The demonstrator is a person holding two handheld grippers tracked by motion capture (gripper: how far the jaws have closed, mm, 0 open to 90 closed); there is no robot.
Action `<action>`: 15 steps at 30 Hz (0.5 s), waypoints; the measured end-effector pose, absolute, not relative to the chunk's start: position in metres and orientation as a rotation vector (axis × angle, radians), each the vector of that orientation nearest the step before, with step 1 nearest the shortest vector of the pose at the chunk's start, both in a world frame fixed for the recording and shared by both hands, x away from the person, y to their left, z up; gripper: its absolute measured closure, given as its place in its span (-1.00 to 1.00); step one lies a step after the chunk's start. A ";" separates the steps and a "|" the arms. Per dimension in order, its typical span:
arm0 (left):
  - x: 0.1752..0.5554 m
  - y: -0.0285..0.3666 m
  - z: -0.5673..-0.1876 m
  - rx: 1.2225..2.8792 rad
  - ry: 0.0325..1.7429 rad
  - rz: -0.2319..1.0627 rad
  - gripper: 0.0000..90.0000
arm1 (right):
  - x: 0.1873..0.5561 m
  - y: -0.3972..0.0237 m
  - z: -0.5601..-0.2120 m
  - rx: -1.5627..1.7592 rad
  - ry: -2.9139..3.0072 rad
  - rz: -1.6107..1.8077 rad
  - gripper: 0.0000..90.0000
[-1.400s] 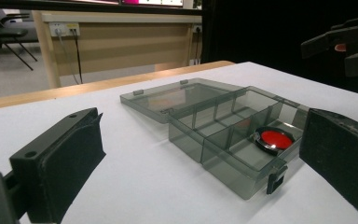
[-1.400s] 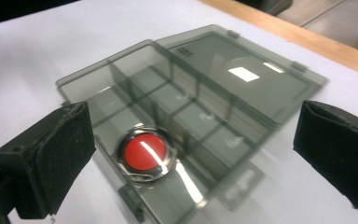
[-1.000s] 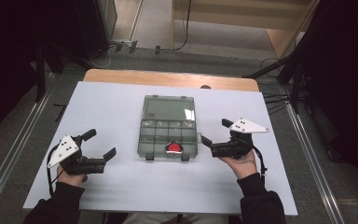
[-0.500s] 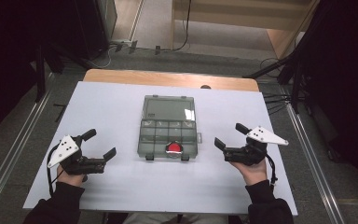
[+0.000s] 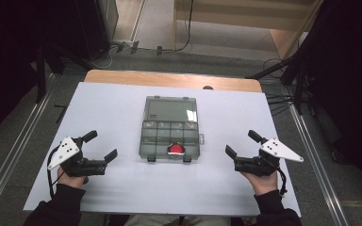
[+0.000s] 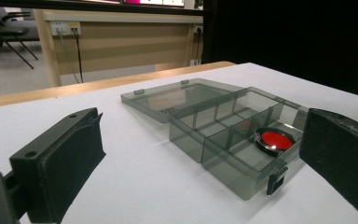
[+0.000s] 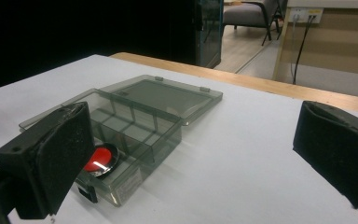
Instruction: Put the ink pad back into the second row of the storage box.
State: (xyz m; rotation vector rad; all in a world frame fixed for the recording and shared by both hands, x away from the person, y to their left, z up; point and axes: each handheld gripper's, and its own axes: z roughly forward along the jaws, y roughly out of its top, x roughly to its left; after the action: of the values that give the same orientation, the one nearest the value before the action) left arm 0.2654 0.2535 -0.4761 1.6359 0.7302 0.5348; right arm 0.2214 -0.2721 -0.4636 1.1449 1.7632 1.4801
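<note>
My jaws are standing wide apart on both sides, holding nothing. I am resting my left gripper [image 5: 102,146] on the white table [image 5: 122,103] to the left of the compartment box [image 5: 170,136], and my right gripper [image 5: 239,144] to its right, each well apart from it and turned inward toward it.

The box is sitting in the middle of the table with its lid [image 5: 171,109] thrown fully open and lying flat on the far side. A red disc [image 5: 176,149] with a dark rim is lying in the middle compartment of the near row, close against the front wall between the two black latches [image 5: 151,159].

I judge the step in hand to be going in for that disc, or else closing the lid. For the disc, I am thinking a descent from above is best, with the jaws narrowed enough to clear the dividers and pinching across the rim rather than pressing on the flat face. The other gripper could steady the box wall, since the light plastic is likely to slide.

With the lid out, the box's long axis is running straight away from me, hinge across the middle, latches pointing at me. The disc is lying flat, red face up; being round, it has no long axis.
</note>
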 end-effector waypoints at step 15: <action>0.263 0.257 -0.477 1.624 0.750 0.535 -1.00 | 0.205 -0.289 -0.502 1.209 1.699 1.483 -1.00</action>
State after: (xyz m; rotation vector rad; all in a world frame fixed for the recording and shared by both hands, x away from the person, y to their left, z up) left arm 0.2633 0.2573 -0.4771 1.6236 0.7499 0.5354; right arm 0.2047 -0.2890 -0.5024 1.2085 1.6989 1.4834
